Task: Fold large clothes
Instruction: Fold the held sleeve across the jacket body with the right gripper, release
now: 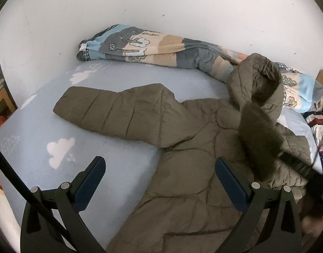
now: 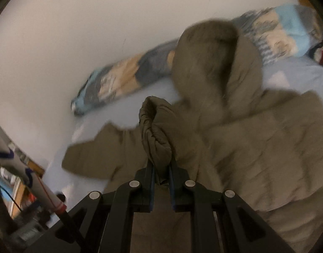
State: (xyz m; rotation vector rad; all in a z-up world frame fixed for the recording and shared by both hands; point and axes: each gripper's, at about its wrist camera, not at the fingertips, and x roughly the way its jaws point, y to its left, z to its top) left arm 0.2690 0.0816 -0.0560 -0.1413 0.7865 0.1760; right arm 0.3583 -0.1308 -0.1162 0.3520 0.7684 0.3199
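Your right gripper [image 2: 162,168] clamps a sleeve cuff [image 2: 155,130] of the olive puffer coat [image 1: 193,147] (spread on the bed [image 1: 35,126]); left gripper [image 1: 159,181] wide, empty. Folding barely begun.

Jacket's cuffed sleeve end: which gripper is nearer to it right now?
Right. The right gripper is shut on the cuffed sleeve end. The left gripper hangs open over the jacket, holding nothing.
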